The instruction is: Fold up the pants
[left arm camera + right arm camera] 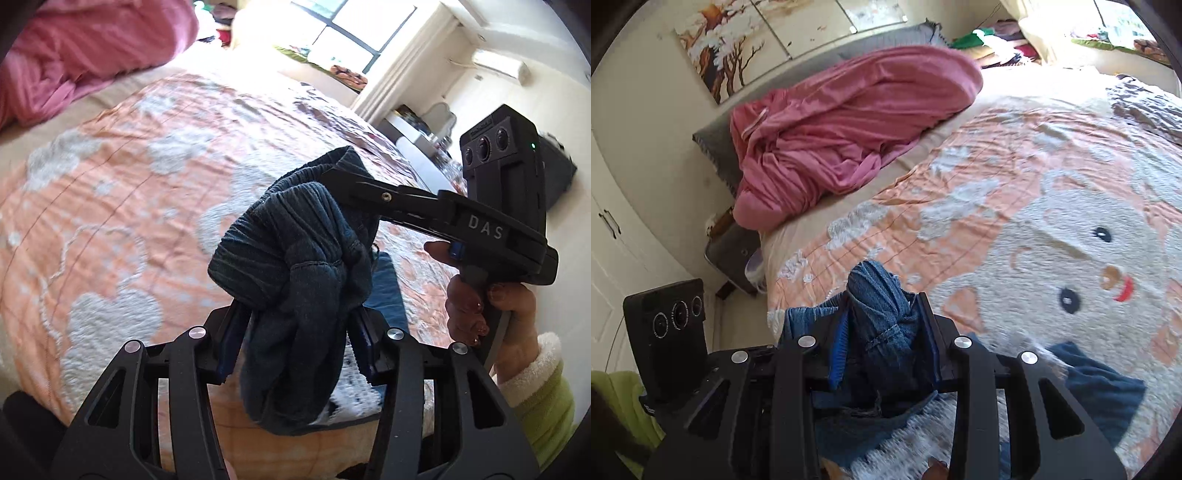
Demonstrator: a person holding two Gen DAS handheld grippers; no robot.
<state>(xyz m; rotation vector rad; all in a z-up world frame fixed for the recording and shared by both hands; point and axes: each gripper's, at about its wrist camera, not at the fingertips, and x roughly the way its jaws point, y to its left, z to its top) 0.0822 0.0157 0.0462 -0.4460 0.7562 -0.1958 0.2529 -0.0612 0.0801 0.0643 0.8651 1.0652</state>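
Note:
The pants (295, 266) are dark blue denim, bunched and lifted above the bed. My left gripper (295, 332) is shut on a thick bunch of the fabric, which hangs down between its fingers. My right gripper (334, 173) comes in from the right in the left wrist view and is shut on the upper edge of the same bunch. In the right wrist view my right gripper (882, 325) clamps gathered denim (875, 295). More of the pants (1104, 387) lies on the blanket at lower right.
The bed is covered by an orange and white blanket (129, 184) with a cartoon face (1071, 258). A crumpled pink quilt (842, 125) lies at the head of the bed. A window (351, 29) is beyond the bed's far side.

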